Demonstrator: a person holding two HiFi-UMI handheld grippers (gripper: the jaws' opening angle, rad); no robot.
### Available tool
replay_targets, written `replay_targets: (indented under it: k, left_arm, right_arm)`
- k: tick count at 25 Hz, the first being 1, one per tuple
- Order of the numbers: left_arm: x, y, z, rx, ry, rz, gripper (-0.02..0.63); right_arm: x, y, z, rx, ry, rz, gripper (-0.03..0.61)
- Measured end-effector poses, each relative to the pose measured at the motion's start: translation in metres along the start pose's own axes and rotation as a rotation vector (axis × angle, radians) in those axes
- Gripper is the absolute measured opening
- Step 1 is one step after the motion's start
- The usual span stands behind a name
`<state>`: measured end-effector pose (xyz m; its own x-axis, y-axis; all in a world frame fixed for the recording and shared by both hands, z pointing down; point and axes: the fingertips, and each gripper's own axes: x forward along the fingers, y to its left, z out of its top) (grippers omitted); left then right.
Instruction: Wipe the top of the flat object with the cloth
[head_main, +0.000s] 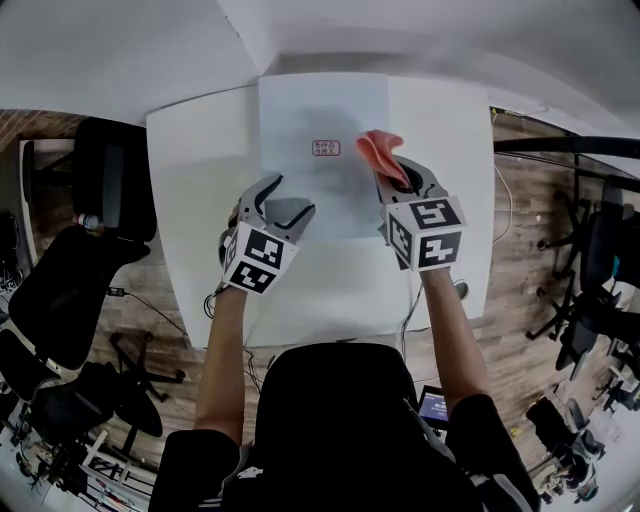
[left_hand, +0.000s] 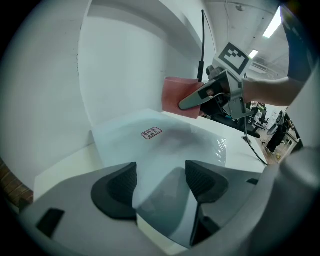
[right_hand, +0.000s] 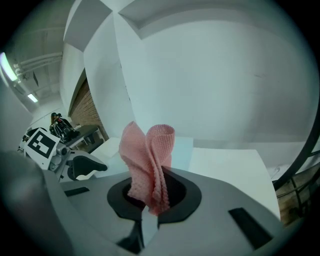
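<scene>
Looking down in the head view, a pale, thin, flat plastic sheet (head_main: 320, 110) with a small red-printed label (head_main: 326, 148) lies on the white table (head_main: 190, 170), in the upper middle of the frame. The right gripper (head_main: 398, 178) is at the sheet's right side, with the pink knitted cloth (head_main: 378, 150) sticking out of it. The left gripper (head_main: 283, 203) is over the sheet's lower left part.

In the left gripper view the jaws stand wide apart and grip nothing. The near corner of the sheet shows between them, at the lower middle. Whether they touch it, I cannot tell.

In the right gripper view the jaws are closed tight on the folded cloth, which stands upright in the middle of the frame.

For a good wipe, I think the cloth should first be tilted down until its free end lies on the sheet, then drawn across in overlapping strokes with light pressure. The sheet looks light and may slide, so the left gripper should press one corner down.
</scene>
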<state>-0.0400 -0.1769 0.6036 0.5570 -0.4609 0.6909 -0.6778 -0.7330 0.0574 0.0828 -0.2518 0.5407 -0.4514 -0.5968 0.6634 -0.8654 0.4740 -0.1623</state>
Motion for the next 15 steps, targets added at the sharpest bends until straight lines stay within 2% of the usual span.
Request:
replay_targets:
  k: [4,15]
  left_arm:
    - [0.001,0.000,0.000,0.002,0.000,0.006,0.301]
    - [0.001,0.000,0.000,0.006,-0.004,0.005,0.301]
  right_arm:
    - [0.009,-0.010,-0.004,-0.002,0.044,-0.015,0.044]
    - [0.027,-0.006,-0.037,-0.032,0.200,0.022,0.044]
